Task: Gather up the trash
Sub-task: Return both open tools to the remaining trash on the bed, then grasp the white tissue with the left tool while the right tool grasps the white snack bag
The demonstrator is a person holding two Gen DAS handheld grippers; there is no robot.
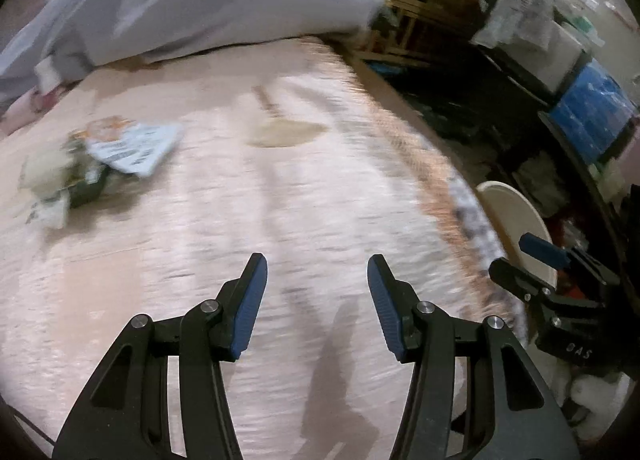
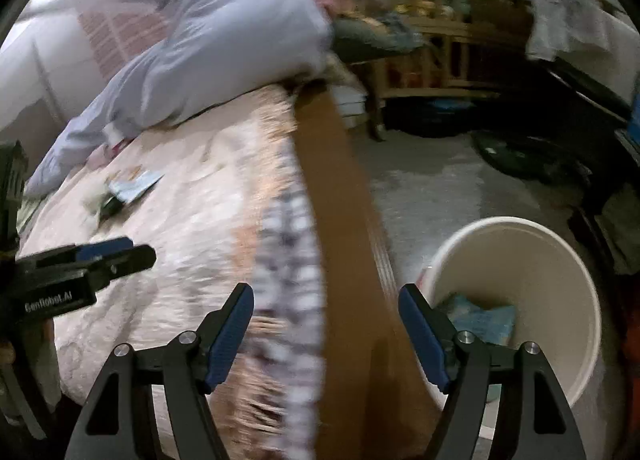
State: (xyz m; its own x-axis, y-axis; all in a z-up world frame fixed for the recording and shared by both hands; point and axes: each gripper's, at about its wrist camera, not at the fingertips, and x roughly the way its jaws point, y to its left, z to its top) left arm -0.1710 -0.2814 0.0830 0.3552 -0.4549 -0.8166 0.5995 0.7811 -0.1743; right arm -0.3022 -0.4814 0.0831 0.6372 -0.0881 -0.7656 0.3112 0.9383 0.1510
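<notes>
Hovering over the bed [image 1: 280, 196], the left gripper [image 1: 317, 272] has its fingers [image 1: 250, 308] spread apart with nothing between them. Trash [image 1: 100, 164] lies on the bed's pink cover, a light blue packet overlapping a dark green wrapper, well ahead of this gripper and to its left; the picture is blurred, so finer detail cannot be told. A flat tan piece [image 1: 286, 132] lies on the bed further in, nearer its right edge. A grey quilt [image 1: 208, 0] is heaped at the bed's far end.

The right gripper [image 2: 326, 294] hangs over the bed's side edge, its fingers [image 2: 424, 340] also released and bare. A white bucket [image 2: 560, 260] stands on the floor just beside the bed, with blue packets [image 2: 484, 320] at its bottom. Wooden shelves [image 2: 432, 48] stand beyond the bed's far corner.
</notes>
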